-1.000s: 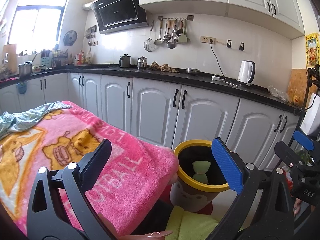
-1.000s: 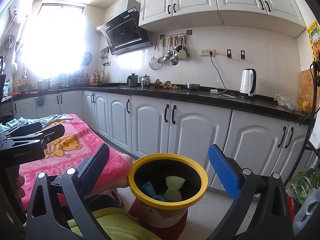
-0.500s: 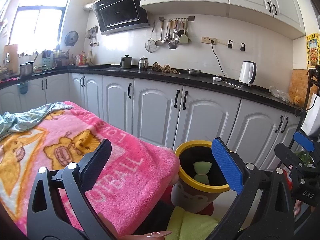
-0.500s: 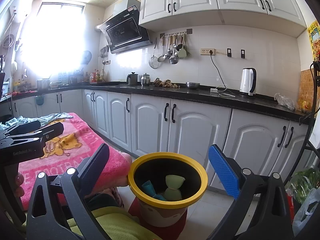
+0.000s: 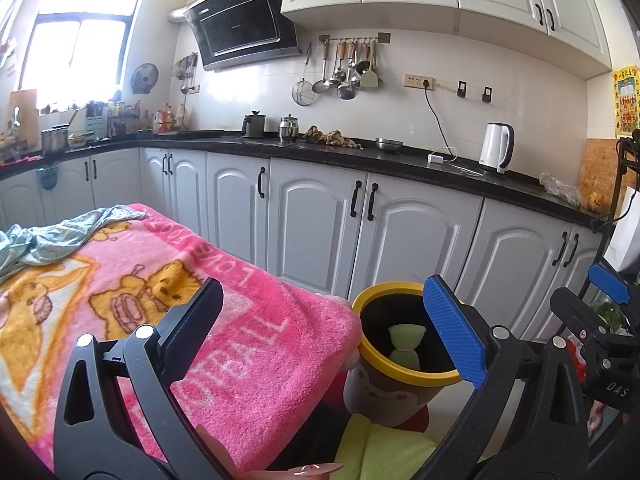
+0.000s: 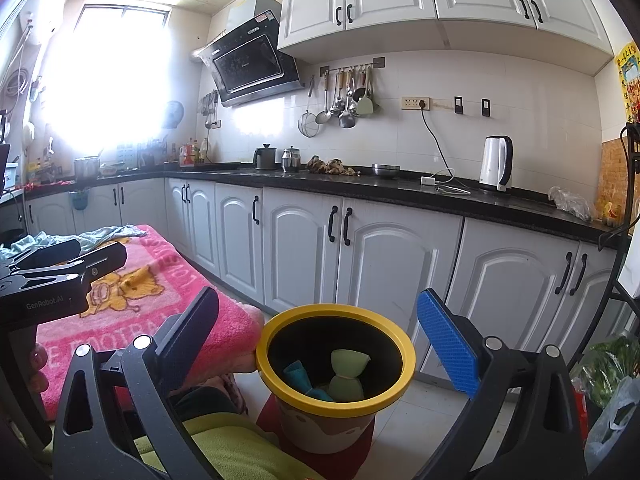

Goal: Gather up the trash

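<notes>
A kitchen: white cabinets [image 6: 392,264] under a black counter [image 6: 360,186], white tiled wall [image 6: 520,128], range hood [image 6: 256,68], kettle [image 6: 496,164], hanging utensils [image 6: 344,100]. A bright window [image 6: 104,80] glares; pale floor tiles [image 6: 432,408].

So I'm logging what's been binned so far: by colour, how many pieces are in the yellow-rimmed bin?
Inside the bin, as far as the right wrist view shows:
Light green piece: 1
Blue pieces: 1 for certain, perhaps 2, since a second blue bit lower down may be the same piece
Total: 2, perhaps 3
</notes>
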